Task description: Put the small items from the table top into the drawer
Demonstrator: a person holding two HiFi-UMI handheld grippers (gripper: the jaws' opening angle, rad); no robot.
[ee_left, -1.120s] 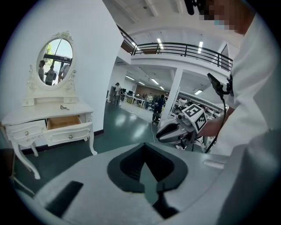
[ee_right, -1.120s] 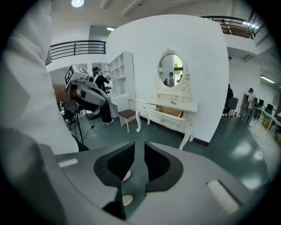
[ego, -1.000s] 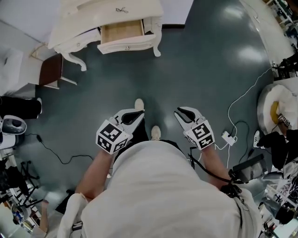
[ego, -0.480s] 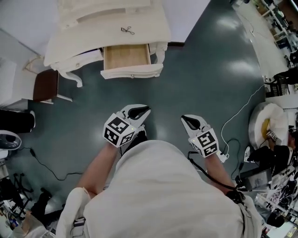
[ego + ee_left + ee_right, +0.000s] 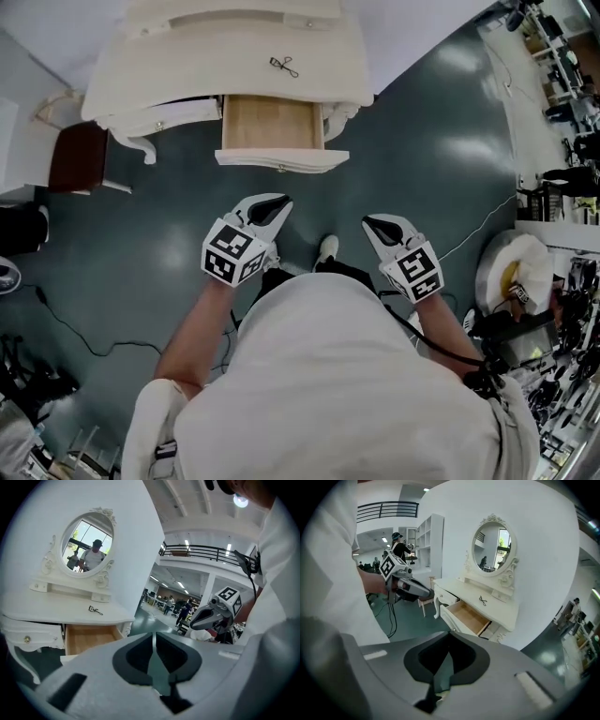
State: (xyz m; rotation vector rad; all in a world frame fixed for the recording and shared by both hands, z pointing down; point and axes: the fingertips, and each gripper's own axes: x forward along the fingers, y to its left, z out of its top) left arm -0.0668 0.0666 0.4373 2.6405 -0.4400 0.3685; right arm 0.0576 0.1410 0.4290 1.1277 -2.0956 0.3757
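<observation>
A small black eyelash curler (image 5: 283, 65) lies on the white dressing table's top (image 5: 187, 56); it also shows in the left gripper view (image 5: 95, 610) and the right gripper view (image 5: 483, 601). Below it the wooden drawer (image 5: 272, 124) stands pulled out and looks bare inside. Both grippers hang in front of the person's body, well short of the table. My left gripper (image 5: 281, 200) has its jaws a narrow slit apart and closing, with nothing between them. My right gripper (image 5: 367, 223) is shut and holds nothing.
A brown stool (image 5: 80, 157) stands left of the table. An oval mirror (image 5: 89, 543) rises at the table's back. Cables (image 5: 66, 319) trail over the dark floor at the left, and equipment (image 5: 511, 281) crowds the right edge. The person's shoe (image 5: 326, 249) points at the drawer.
The person has stepped toward the table, so table and open drawer now sit nearer and more central in the head view. Both grippers stay held in front of the body.
</observation>
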